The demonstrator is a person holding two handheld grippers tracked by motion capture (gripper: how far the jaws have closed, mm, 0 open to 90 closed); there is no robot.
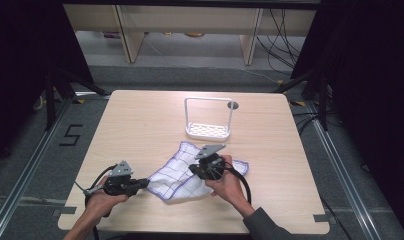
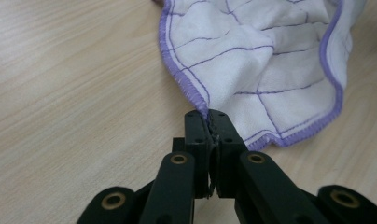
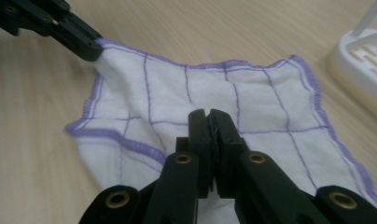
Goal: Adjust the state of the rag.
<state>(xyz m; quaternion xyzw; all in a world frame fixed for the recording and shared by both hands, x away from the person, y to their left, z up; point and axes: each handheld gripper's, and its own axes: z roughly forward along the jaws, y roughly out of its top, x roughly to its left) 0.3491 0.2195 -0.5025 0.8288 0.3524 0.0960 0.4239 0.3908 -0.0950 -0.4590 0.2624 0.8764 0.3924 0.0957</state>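
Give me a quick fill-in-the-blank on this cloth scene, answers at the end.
1. The left gripper is shut on the cloth's ____ edge.
2. The cloth is white with ____ grid lines and hem.
3. The white rack stands on the ____ side of the cloth, seen from the person.
4. The right gripper's jaws are ____.

Answers: hemmed; purple; far; shut

grey floor [image 1: 200, 75], light wooden shelving [image 1: 190, 22] behind, dark curtains [image 1: 370, 75] at sides.
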